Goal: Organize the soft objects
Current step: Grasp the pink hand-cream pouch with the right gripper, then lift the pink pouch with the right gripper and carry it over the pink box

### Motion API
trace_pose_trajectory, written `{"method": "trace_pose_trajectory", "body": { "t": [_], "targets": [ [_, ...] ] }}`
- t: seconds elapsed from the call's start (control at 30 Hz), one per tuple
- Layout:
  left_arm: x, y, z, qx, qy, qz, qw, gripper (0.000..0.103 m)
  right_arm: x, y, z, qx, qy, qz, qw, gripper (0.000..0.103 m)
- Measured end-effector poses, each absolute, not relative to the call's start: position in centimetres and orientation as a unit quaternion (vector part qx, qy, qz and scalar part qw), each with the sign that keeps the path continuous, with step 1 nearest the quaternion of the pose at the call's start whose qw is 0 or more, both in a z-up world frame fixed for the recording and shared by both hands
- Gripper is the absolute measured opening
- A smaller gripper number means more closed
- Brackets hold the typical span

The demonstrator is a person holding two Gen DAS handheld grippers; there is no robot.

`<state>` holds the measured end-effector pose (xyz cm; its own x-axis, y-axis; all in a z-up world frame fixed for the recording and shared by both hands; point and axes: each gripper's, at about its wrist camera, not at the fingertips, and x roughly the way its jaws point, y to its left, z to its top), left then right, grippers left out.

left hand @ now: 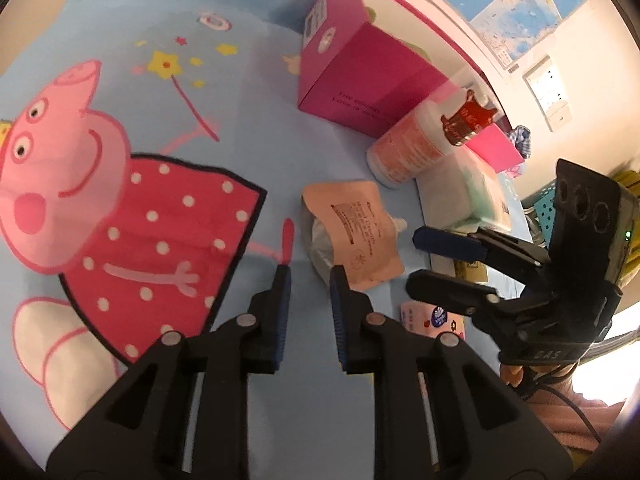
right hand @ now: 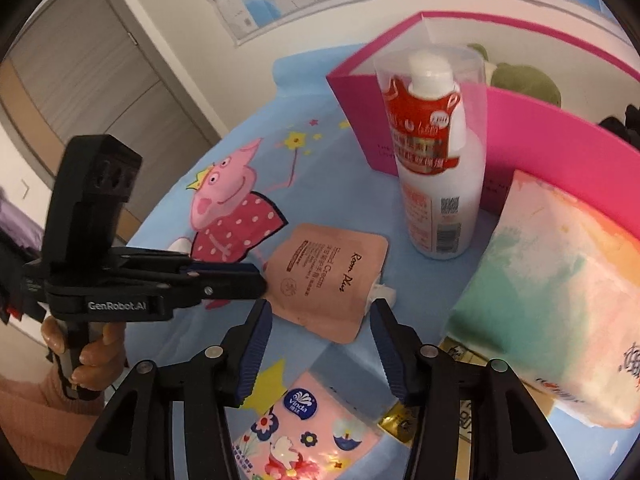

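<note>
2 grippers: both hand-held, both pointing down at a blue bed sheet (left hand: 248, 120) printed with a cartoon pig.
Left gripper (left hand: 310, 276): jaws drawn in to a narrow gap; only sheet shows between the pads; closed on nothing.
Left gripper position: tips just beside the left corner of the pouch; contact cannot be told.
Right gripper (right hand: 322, 308): jaws spread wide, 1 finger on either side of the near edge of the pouch; pads clear of it.
Hand (right hand: 92, 352): wrapped round the left gripper's handle, with a pink sleeve below it.
Pouch (right hand: 332, 280): flat, peach-coloured, lettered "Hand Cream"; lies on the sheet between the 2 grippers, white spout toward the right.
Bottle (right hand: 436, 184): white, red label, clear cap; stands upright just behind the pouch, in front of the box.
Box (right hand: 560, 140): pink, open at the top; stands at the far side of the sheet, with something green and plush showing over its wall.
Large tissue pack (right hand: 560, 300): green and orange wrap; lies right of the bottle, against the box.
Small tissue pack (right hand: 308, 432): pink, flower print; lies on the sheet under the right gripper's fingers.
</note>
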<state>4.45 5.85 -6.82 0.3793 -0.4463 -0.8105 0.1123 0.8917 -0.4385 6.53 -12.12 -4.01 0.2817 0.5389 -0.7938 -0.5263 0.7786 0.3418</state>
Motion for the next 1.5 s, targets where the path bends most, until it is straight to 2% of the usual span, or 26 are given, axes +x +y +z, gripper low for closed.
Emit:
{"method": "trace_pose_trajectory", "body": {
  "t": [0.13,0.2,0.27,0.6,0.77,0.97,1.2,1.33,1.5],
  "targets": [
    [4.2,4.6,-5.7,-0.137,0.509,-0.202,0.826,0.022,6.5,-12.1,-4.3,0.009,0.501,0.308,0.809,0.053],
    [4.3,4.1,-5.5,-0.123,0.507,-0.202,0.829,0.023,6.6,-12.4,-4.3,0.022,0.497,0.288,0.818,0.064],
    [4.9,3.7,-5.8,-0.112,0.51,-0.202,0.828,0.023,6.9,-12.6,-4.6,0.039,0.497,0.281,0.82,0.068],
    [5.8,4.2,-6.7,-0.118,0.525,-0.216,0.815,0.023,7.2,-11.7,-5.2,0.044,0.495,0.304,0.813,0.071],
    [4.9,4.6,-6.1,-0.104,0.523,-0.223,0.816,0.022,6.8,-11.1,-5.2,0.047,0.493,0.333,0.802,0.069],
    [4.7,5.7,-6.6,-0.103,0.528,-0.211,0.816,0.022,7.5,-11.6,-5.3,0.053,0.496,0.29,0.817,0.069],
    [4.9,4.7,-6.8,-0.103,0.527,-0.233,0.81,0.022,7.4,-10.1,-5.6,0.039,0.495,0.297,0.816,0.08],
    [5.0,5.2,-6.8,-0.108,0.525,-0.241,0.809,0.022,7.3,-10.2,-5.5,0.042,0.491,0.313,0.812,0.079],
    [4.7,5.6,-6.4,-0.105,0.521,-0.243,0.811,0.022,7.1,-10.6,-5.2,0.055,0.49,0.328,0.806,0.073]
  ]
}}
